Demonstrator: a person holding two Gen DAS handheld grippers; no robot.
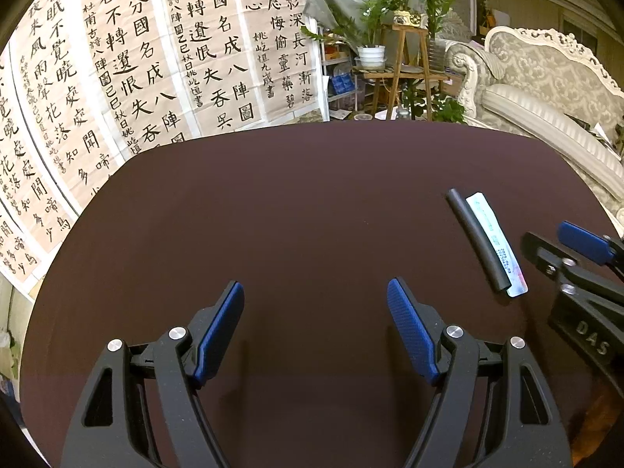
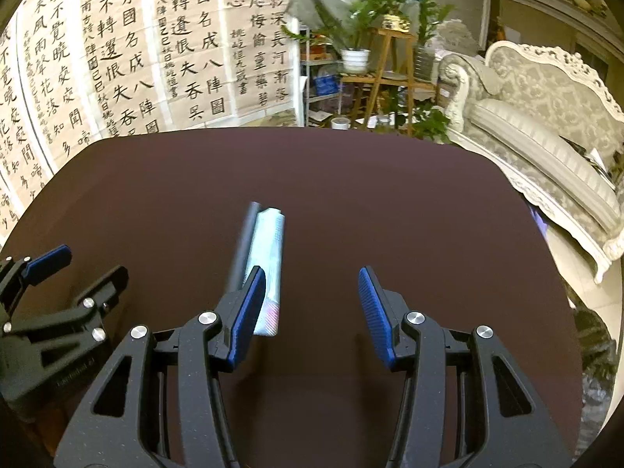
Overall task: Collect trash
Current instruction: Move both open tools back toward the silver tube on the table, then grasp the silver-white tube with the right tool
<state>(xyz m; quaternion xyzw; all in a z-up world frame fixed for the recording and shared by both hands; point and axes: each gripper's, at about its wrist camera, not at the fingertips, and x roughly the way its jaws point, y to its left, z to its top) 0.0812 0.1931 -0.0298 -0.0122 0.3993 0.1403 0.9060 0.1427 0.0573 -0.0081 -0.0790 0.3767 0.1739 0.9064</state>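
Trash lies just ahead of my right claw [image 2: 310,304]: wrapper [image 2: 269,269] beside black tube [image 2: 242,245]; both claws gape empty, left claw [image 1: 316,327] waiting.

Both wrist views downward over table [image 1: 312,195]

A dark maroon desk [image 1: 273,214] with a smooth, matte top and rounded corners fills most of both views. Two pieces of trash lie directly on it, side by side and touching along their length. One is a slim black tube-shaped stick [image 1: 477,240]. The other is a long, flat, pale blue and white wrapper [image 1: 497,243] with small printed text and a pinkish patch at its near end. The rest of the visible desk surface is plain maroon.
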